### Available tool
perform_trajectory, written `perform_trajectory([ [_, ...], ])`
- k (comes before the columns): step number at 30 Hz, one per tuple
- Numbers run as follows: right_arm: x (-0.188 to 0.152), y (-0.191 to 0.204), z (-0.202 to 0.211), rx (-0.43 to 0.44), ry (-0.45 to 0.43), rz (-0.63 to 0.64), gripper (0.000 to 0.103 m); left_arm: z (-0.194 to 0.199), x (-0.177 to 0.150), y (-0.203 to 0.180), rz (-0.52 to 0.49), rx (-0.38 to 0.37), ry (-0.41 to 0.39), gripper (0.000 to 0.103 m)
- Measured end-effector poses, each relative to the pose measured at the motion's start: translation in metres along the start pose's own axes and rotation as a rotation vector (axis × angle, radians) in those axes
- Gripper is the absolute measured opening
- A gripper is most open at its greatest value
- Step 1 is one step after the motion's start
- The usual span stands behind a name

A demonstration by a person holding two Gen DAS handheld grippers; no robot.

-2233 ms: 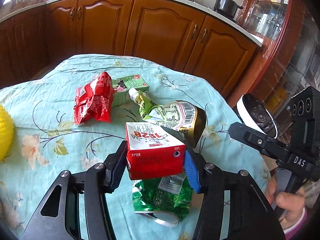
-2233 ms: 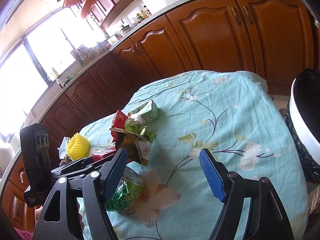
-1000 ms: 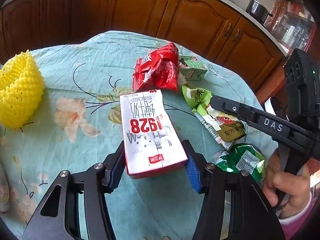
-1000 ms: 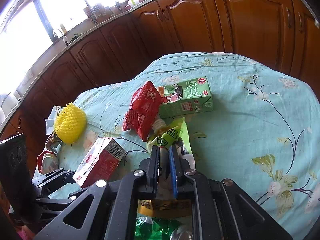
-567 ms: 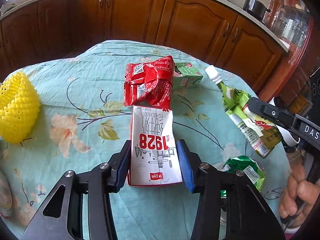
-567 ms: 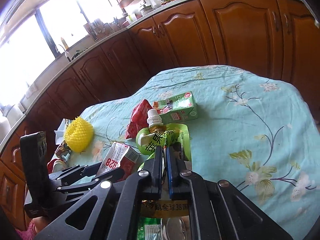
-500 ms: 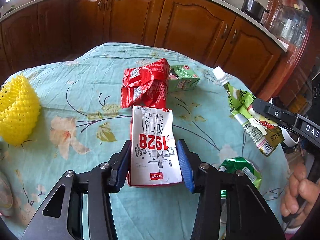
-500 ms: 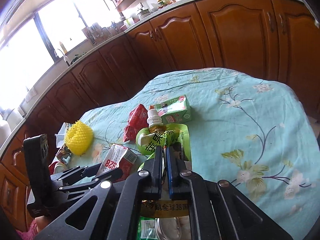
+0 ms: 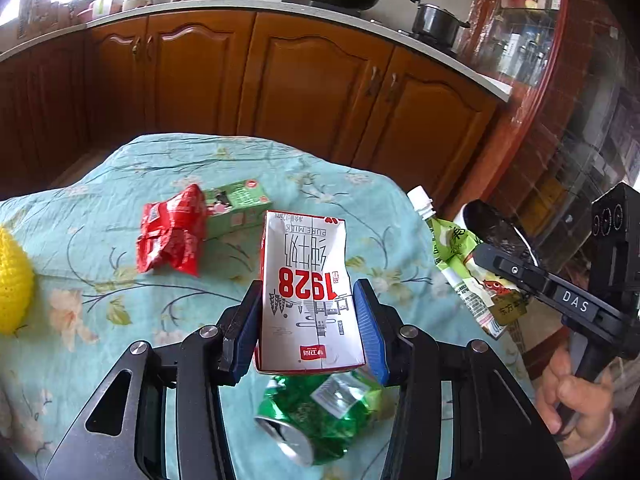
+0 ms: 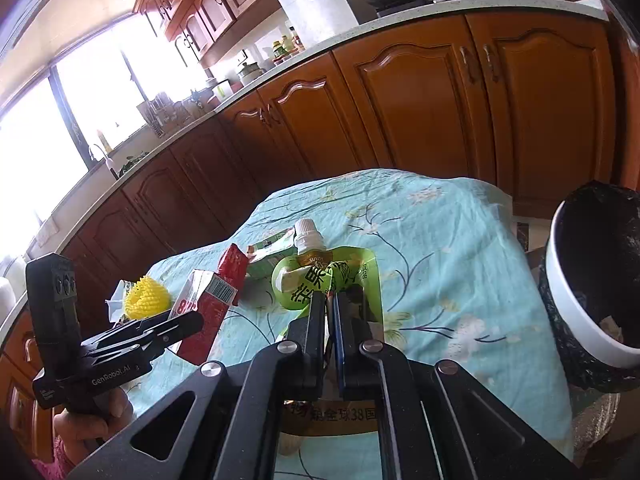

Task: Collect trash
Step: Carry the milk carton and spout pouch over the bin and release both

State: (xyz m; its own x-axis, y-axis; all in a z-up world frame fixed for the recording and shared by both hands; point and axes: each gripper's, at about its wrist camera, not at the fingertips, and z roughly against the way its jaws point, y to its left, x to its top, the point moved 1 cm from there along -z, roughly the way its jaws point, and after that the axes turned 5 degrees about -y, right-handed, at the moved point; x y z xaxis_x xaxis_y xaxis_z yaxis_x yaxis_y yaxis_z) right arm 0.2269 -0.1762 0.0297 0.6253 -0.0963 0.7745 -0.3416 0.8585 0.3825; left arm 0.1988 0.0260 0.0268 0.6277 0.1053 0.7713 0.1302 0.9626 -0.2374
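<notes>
My left gripper (image 9: 305, 320) is shut on a red and white milk carton (image 9: 306, 292), lifted above the table with the carton's sides squeezed between the blue pads. My right gripper (image 10: 328, 320) is shut on a green drink pouch (image 10: 320, 276) with a white cap, held in the air; the same pouch (image 9: 464, 264) hangs at the right of the left wrist view. On the floral tablecloth (image 9: 100, 216) lie a red snack wrapper (image 9: 172, 236), a green drink box (image 9: 236, 208) and a crushed green can (image 9: 316, 416) just under the carton.
A white bin with a black liner (image 10: 592, 280) stands off the table's right edge. A yellow foam net (image 9: 12, 280) lies at the table's left. Wooden cabinets (image 9: 304, 84) and a counter with pots run behind. A person's hands hold both gripper handles.
Both grippers rose and swung right with their loads. The carton, earlier resting on the cloth, now hangs clear of it. The pouch has moved toward the bin side.
</notes>
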Motion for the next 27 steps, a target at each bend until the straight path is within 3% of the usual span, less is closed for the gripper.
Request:
perform_trajectory([
  [27, -0.009, -0.104, 0.087, -0.172, -0.105, -0.127, 0.004, -0.049, 0.001, -0.139, -0.172, -0.202, 0.096, 0.044],
])
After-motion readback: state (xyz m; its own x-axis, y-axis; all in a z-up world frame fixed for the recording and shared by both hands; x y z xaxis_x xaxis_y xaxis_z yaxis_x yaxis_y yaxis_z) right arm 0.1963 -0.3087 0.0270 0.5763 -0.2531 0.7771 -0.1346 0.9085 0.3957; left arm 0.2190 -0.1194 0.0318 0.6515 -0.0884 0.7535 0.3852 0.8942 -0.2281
